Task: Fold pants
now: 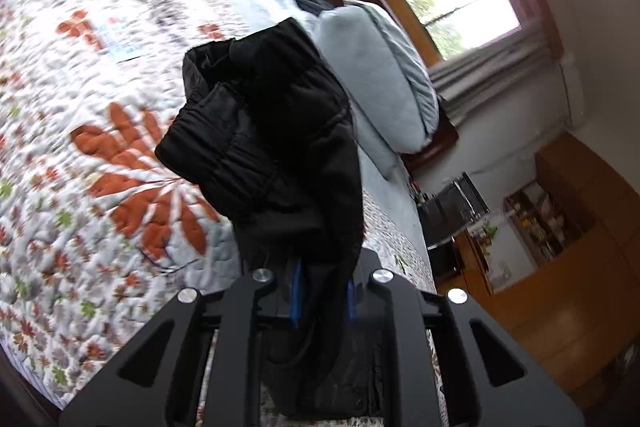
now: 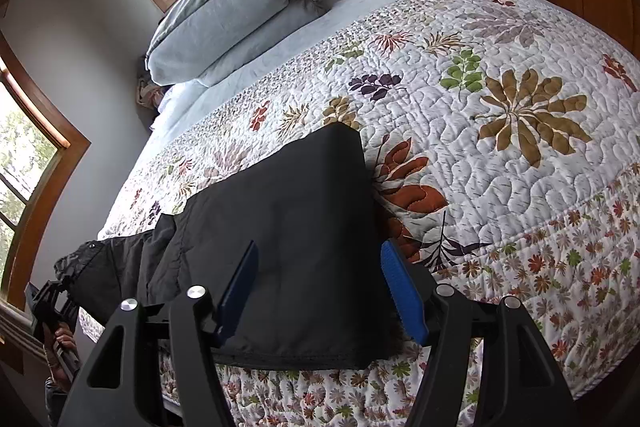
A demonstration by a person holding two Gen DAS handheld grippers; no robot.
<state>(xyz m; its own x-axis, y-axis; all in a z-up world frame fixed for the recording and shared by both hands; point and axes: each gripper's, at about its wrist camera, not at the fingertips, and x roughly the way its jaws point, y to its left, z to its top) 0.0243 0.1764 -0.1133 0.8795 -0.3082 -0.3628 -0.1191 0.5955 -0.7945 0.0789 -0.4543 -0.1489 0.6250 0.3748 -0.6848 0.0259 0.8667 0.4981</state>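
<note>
Pants [image 2: 280,247] lie across the near edge of the bed [image 2: 500,187], long axis running left to right. Left tool [image 1: 322,291] is clamped on the bunched far-left end, lifted; right tool [image 2: 320,291] gapes wide, empty, over the flat right end. Waistband detail is hidden in black folds

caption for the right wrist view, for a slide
Open right gripper straddles black pants lying on the floral quilt.
</note>
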